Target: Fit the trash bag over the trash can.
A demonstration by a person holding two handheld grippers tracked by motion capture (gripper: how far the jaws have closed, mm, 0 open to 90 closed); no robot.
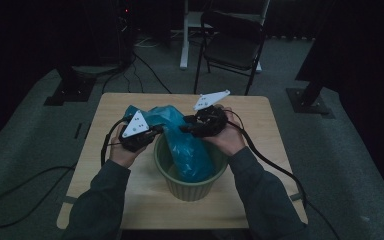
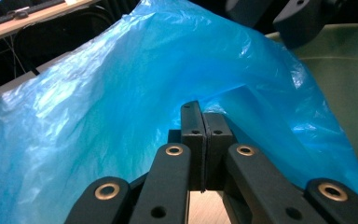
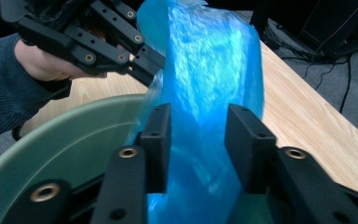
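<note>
A blue plastic bag (image 1: 192,150) stands half inside a green ribbed bin (image 1: 190,189) on the wooden table (image 1: 265,195). My left gripper (image 1: 161,131) is at the bag's upper left. In the left gripper view its jaws (image 2: 203,112) are pressed together on a fold of the bag (image 2: 121,93). My right gripper (image 1: 185,127) reaches in from the right, over the bin. In the right gripper view it (image 3: 198,135) is open, with the bag (image 3: 209,60) hanging between the spread jaws. That view also shows the left gripper (image 3: 150,71) pinching the bag's edge above the bin's rim (image 3: 74,135).
The bin stands near the table's front edge, between the person's forearms. Bare tabletop (image 3: 303,116) lies to the right of the bag. Beyond the table stands a folding chair (image 1: 235,42), and cables (image 1: 25,187) trail over the floor at the left.
</note>
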